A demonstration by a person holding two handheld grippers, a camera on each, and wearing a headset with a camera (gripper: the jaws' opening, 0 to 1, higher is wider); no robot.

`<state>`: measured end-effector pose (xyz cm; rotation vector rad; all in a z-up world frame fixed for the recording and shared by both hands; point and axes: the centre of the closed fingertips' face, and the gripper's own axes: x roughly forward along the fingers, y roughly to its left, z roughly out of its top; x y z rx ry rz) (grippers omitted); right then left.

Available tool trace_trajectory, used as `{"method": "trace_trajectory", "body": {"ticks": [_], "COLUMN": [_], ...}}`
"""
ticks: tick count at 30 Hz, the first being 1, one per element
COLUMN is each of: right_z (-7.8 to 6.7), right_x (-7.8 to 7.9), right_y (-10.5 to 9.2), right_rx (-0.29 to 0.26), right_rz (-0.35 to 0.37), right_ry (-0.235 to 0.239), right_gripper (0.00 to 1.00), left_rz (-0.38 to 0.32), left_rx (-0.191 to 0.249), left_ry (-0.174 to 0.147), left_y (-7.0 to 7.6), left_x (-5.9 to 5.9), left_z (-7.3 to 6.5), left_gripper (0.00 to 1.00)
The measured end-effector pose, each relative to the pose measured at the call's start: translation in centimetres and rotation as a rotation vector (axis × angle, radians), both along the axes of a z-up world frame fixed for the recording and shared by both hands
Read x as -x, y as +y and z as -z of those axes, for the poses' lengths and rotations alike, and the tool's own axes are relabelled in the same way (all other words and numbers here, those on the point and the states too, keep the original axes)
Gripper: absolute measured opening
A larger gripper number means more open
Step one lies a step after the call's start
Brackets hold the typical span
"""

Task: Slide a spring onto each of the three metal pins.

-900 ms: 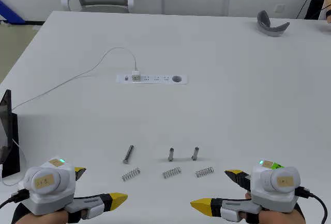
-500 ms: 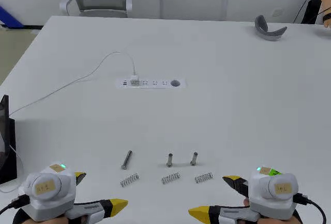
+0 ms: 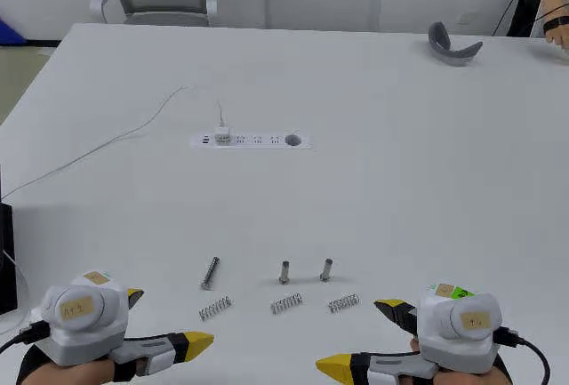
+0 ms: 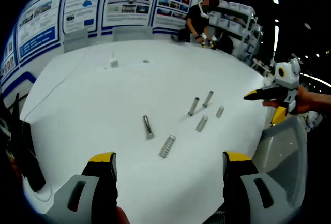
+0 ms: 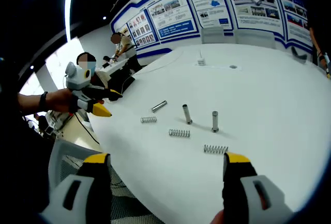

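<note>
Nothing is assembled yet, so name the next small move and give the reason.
Probably move the open right gripper forward to the rightmost small metal coil spring and close on it. That gripper holds nothing, that spring lies nearest to it, and the short upright metal pin just behind the spring is bare.

Left gripper and right gripper hover apart, jaws spread wide, tips pointing inward.
</note>
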<state>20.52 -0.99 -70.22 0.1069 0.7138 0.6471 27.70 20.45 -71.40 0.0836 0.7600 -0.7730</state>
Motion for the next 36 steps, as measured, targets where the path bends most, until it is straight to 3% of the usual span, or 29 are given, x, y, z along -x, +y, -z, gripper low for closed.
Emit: {"method": "trace_trajectory", "body": {"ticks": [16, 22, 36], "right_z": [-0.2, -0.4, -0.2], "right_x": [0.6, 0.7, 1.2], "right_y": [0.0, -0.3, 0.1], "right_rx": [0.006, 0.007, 0.003], "right_rz": [0.016, 0.031, 0.032], "right_ry": [0.007, 0.003, 0.016], "right_gripper": [0.91, 0.91, 0.91], "left_rz": [0.035, 0.032, 0.063], "left_rx": [-0.005, 0.012, -0.004], "left_ry": [0.017, 0.042, 0.08], "left_y": [-1.3, -1.9, -3.1], "left_x": [-2.5, -3.2, -4.7], "left_z": [0.5, 0.8, 2.7], "left_gripper": [0.83, 0.81, 0.82]}}
